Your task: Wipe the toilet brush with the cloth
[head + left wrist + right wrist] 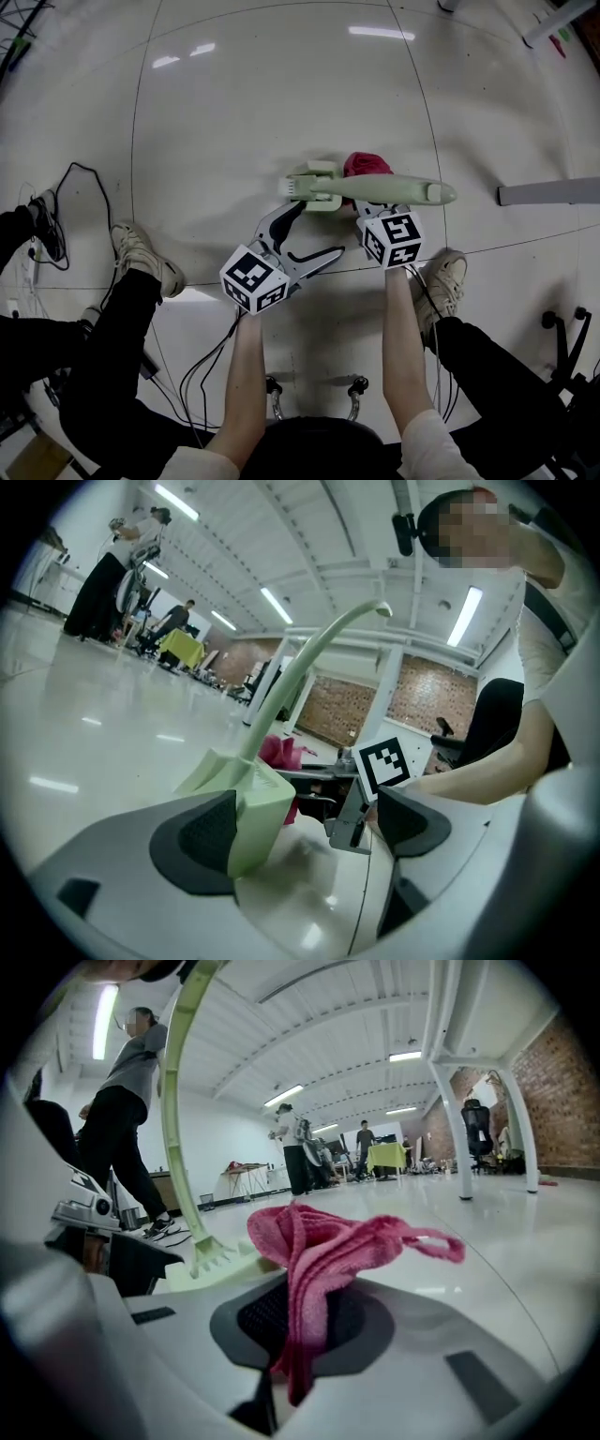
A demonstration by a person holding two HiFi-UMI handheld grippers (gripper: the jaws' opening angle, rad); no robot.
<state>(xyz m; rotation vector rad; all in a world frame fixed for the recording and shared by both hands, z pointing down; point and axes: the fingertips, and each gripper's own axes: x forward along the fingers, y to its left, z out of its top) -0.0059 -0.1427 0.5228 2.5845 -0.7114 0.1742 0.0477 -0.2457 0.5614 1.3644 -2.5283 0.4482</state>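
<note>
A pale green toilet brush (pixel 394 191) lies across the floor, its handle running right from its green holder (pixel 314 182). Behind the handle sits a pink cloth (pixel 367 165). My left gripper (pixel 314 230) is open below the holder; in the left gripper view the holder (pixel 251 808) rests against the left pad (pixel 197 841), with the right pad far off. My right gripper (pixel 367 210) is under the handle, shut on the pink cloth (pixel 314 1241). In the right gripper view the handle (pixel 176 1101) arcs up at left, with the comb-like brush head (pixel 214 1256) low beside it.
Black cables (pixel 80 178) trail over the floor at left, near a seated person's shoe (pixel 141 255). My own shoe (pixel 442 281) is at the right. A white bar (pixel 548 192) lies far right. A chair base (pixel 314 389) is below my arms.
</note>
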